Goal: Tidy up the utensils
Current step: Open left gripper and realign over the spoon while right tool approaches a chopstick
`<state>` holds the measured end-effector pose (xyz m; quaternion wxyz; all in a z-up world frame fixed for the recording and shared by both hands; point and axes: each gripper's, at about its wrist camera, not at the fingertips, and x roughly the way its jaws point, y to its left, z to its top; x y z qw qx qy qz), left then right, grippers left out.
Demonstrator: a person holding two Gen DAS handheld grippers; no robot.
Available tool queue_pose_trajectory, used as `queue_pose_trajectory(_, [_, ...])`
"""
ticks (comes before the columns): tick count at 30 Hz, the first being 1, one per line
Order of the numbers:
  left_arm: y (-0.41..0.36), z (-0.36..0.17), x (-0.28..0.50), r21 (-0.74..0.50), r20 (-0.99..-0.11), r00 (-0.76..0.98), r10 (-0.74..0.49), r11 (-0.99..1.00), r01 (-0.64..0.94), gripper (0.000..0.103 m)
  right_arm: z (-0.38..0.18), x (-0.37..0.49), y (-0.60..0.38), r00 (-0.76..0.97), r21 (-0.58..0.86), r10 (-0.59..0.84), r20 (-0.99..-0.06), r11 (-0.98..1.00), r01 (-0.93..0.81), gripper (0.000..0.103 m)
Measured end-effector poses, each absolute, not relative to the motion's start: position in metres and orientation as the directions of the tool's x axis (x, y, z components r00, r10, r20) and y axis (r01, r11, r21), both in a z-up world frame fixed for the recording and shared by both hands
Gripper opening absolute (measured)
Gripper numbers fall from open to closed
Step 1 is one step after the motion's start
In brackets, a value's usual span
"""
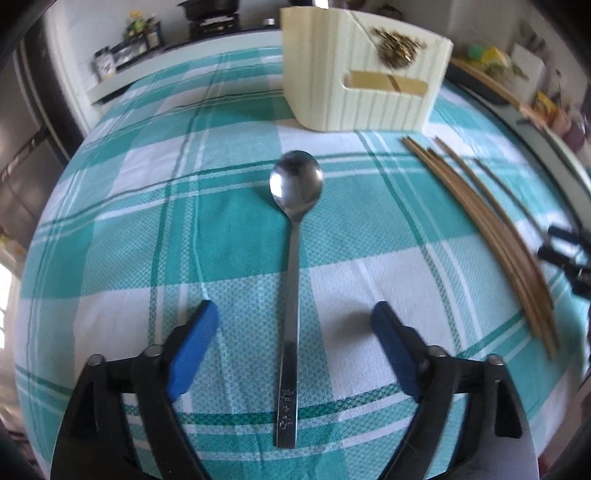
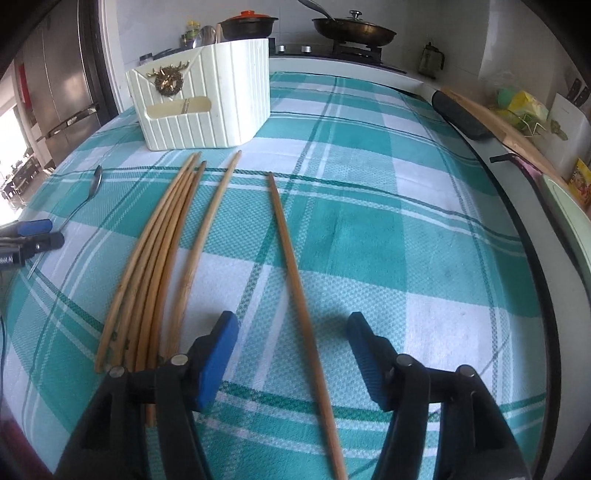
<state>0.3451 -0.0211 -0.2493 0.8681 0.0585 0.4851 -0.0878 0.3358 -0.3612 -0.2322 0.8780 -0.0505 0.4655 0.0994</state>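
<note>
A steel spoon (image 1: 293,236) lies flat on the teal checked cloth, bowl pointing away. My left gripper (image 1: 295,321) is open with its blue pads (image 1: 194,349) wide on either side of the handle, not touching it. A single wooden chopstick (image 2: 295,266) lies between the open jaws of my right gripper (image 2: 291,325), untouched. Several more chopsticks (image 2: 155,258) lie in a bundle to its left, also seen as chopsticks (image 1: 491,236) at the right of the left wrist view. A cream ribbed utensil holder (image 1: 362,74) stands at the far side, with the same holder (image 2: 207,99) at upper left in the right wrist view.
The table's far edge meets a counter with a stove, a frying pan (image 2: 352,29) and a dark pot (image 2: 249,24). A wooden board (image 2: 495,122) and packets line the right edge. A steel fridge (image 2: 62,81) stands at left. The left gripper (image 2: 31,238) shows beside the spoon (image 2: 94,186).
</note>
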Motion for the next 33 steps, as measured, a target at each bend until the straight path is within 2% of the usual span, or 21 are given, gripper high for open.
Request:
queue_pose_trajectory(3, [-0.015, -0.252, 0.345, 0.004, -0.851, 0.517, -0.093, 0.983, 0.183, 0.102, -0.234, 0.335, -0.366, 0.570, 0.013, 0.144, -0.809, 0.974, -0.228, 0.076])
queue_pose_trajectory(10, [-0.014, -0.253, 0.342, 0.006, -0.836, 0.541, -0.093, 0.984, 0.179, 0.102, -0.235, 0.337, -0.367, 0.571, 0.012, 0.137, -0.809, 0.976, -0.218, 0.080])
queue_pose_trajectory(26, [-0.014, -0.251, 0.350, -0.006, -0.875, 0.482, -0.052, 0.995, 0.096, 0.103, -0.235, 0.338, -0.366, 0.571, 0.012, 0.137, -0.810, 0.976, -0.218, 0.081])
queue_pose_trajectory(33, [-0.014, -0.252, 0.356, -0.004, -0.903, 0.427, -0.056, 0.992, 0.123, 0.103, -0.235, 0.338, -0.366, 0.569, 0.009, 0.136, -0.811, 0.976, -0.219, 0.081])
